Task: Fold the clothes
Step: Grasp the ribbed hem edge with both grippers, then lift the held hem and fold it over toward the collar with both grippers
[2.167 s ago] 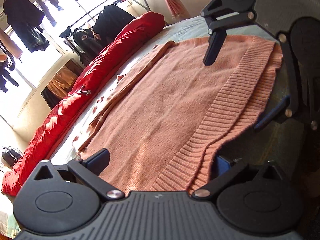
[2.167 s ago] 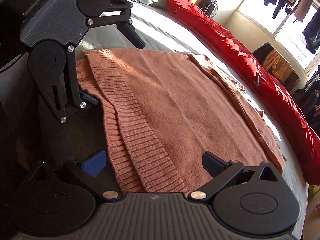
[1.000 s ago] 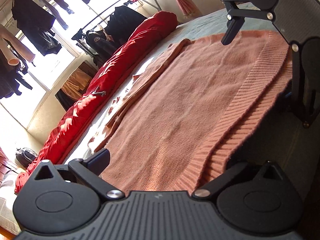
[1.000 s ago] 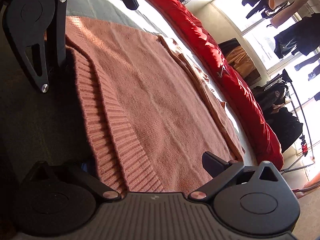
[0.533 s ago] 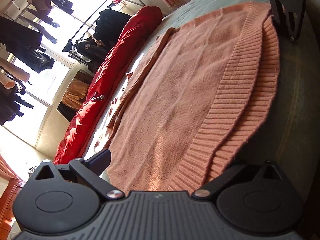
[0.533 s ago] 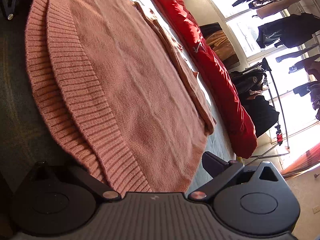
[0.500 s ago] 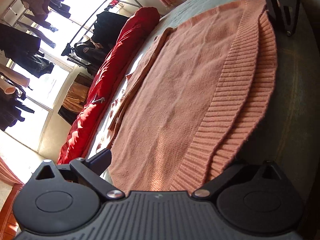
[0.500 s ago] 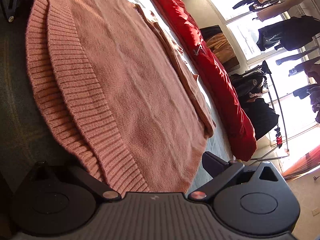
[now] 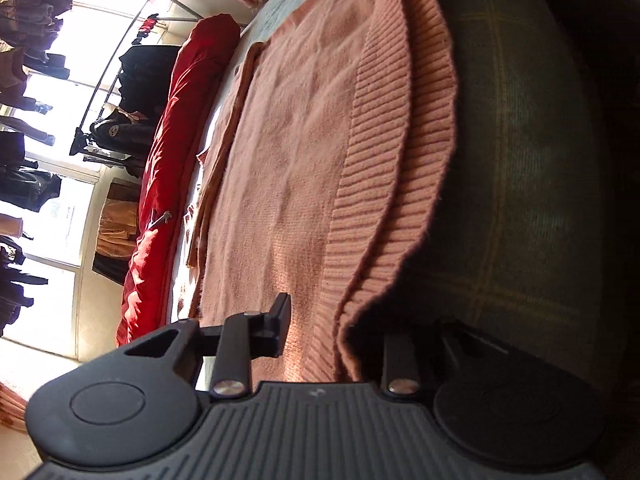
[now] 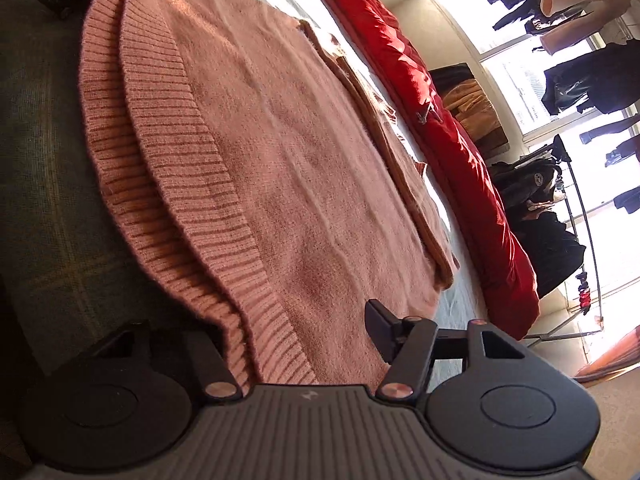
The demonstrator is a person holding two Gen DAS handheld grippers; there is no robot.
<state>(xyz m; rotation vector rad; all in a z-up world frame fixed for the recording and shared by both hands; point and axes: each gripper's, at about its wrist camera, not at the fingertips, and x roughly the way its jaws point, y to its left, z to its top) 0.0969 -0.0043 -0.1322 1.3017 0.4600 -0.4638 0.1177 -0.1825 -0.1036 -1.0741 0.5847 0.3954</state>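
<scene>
- Two corners of the pink sweater [image 9: 288, 152] are being taken at once, which I'd say is why each tool sits at one end of its ribbed hem: to lift that edge over and fold.
- Left wrist view: the sweater lies flat on the bed [image 9: 520, 160], beside a red quilt [image 9: 168, 160]. The left gripper [image 9: 320, 332] has just been closing, and its jaws now stand close together with the hem corner between them, seemingly pinched. A second ago they were spread wide either side of that corner.
- Right wrist view: the right gripper [image 10: 296, 340] has just been closing too, now about half shut around its hem corner [image 10: 256, 344]. Whether the pads already press I cannot tell. Earlier its jaws stood fully apart.
</scene>
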